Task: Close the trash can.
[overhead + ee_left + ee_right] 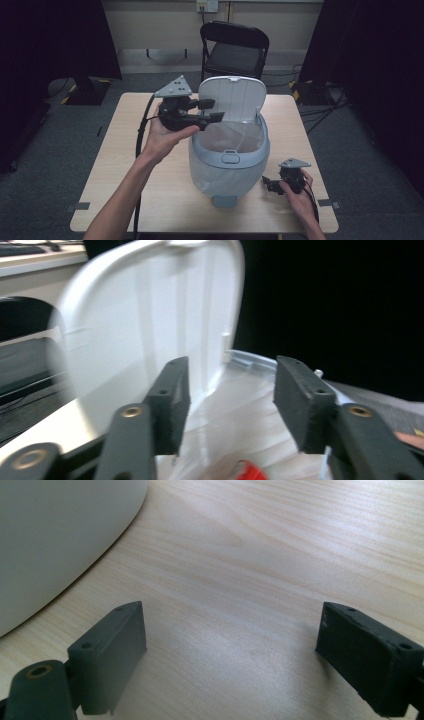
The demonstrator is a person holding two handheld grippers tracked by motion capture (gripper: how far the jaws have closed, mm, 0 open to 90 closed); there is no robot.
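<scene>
A pale blue-grey pedal bin stands in the middle of the table, its white lid raised upright. A thin white liner sits inside it. My left gripper hovers at the bin's back left rim, pointing right across the opening, jaws open with nothing between them. In the left gripper view the gripper frames the lid and the liner, with something red low in the bin. My right gripper rests on the table right of the bin, and its jaws stand wide open over bare wood.
The light wooden table has free room left of the bin and along the front. The bin's pedal juts toward the front edge. A black folding chair stands behind the table. Dark curtains flank both sides.
</scene>
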